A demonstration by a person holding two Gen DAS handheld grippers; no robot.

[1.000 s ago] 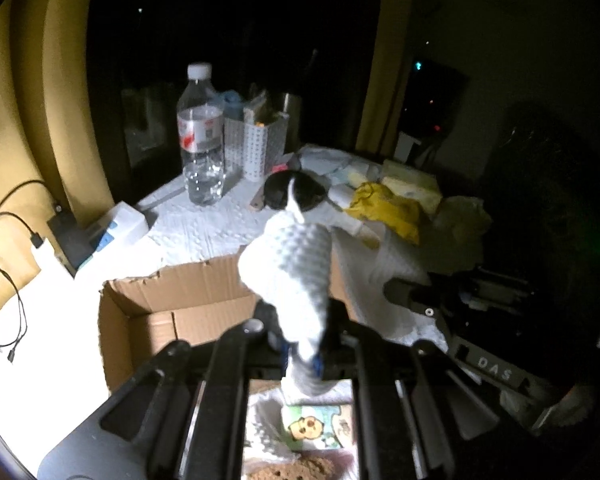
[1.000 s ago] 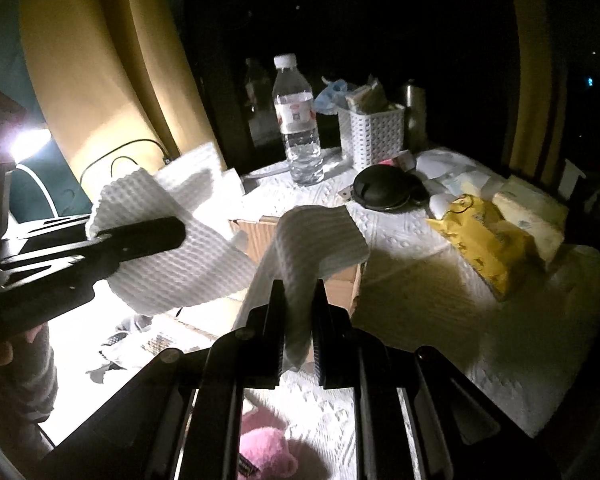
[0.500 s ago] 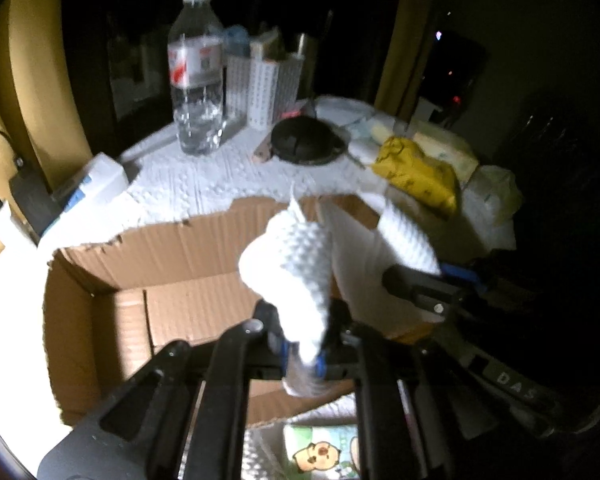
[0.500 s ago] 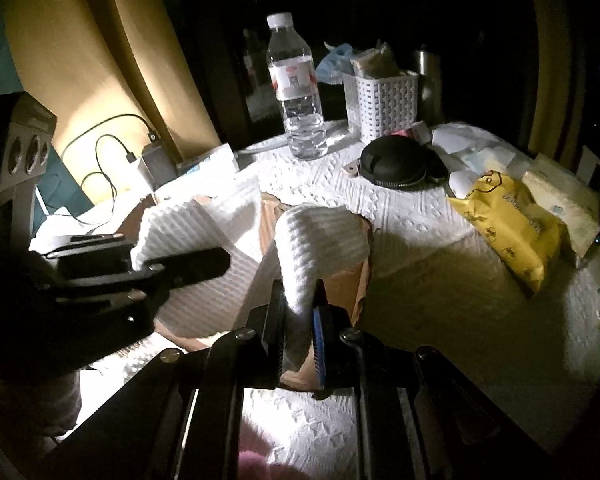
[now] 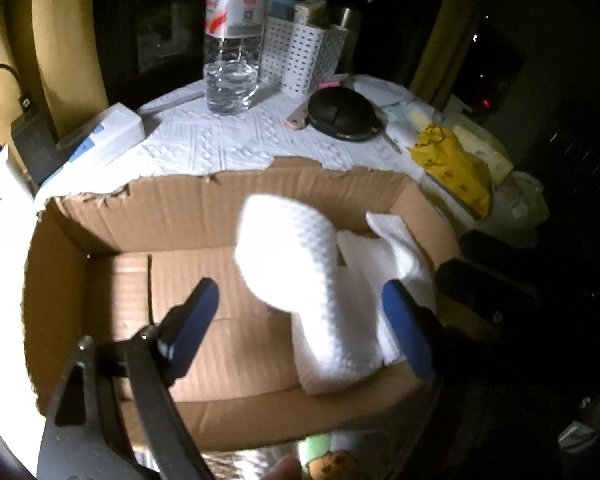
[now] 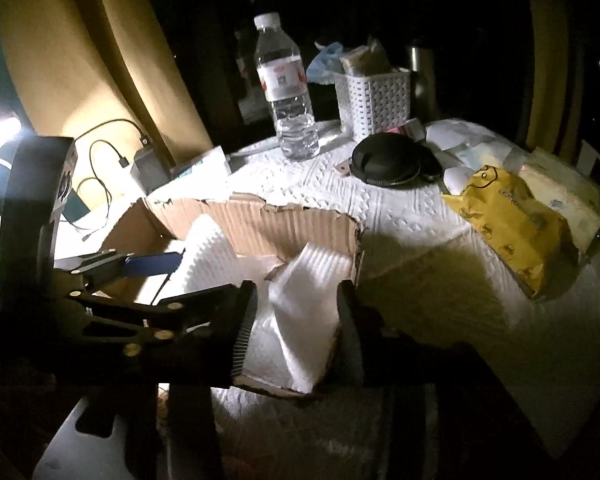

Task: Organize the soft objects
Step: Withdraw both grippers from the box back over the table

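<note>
1. The left hand-held gripper (image 5: 300, 312) was opening over the cardboard box (image 5: 220, 208) — its pads clear of the white cloth (image 5: 300, 272).
2. The right hand-held gripper (image 6: 296, 320) was opening too, letting the cloth sink into the box below.

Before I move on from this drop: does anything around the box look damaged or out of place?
The cardboard box has a ragged, torn top edge along its far wall, clear in both views. The white cloth lies bunched against the box's right side, one corner at the rim. Nothing looks spilled.
</note>
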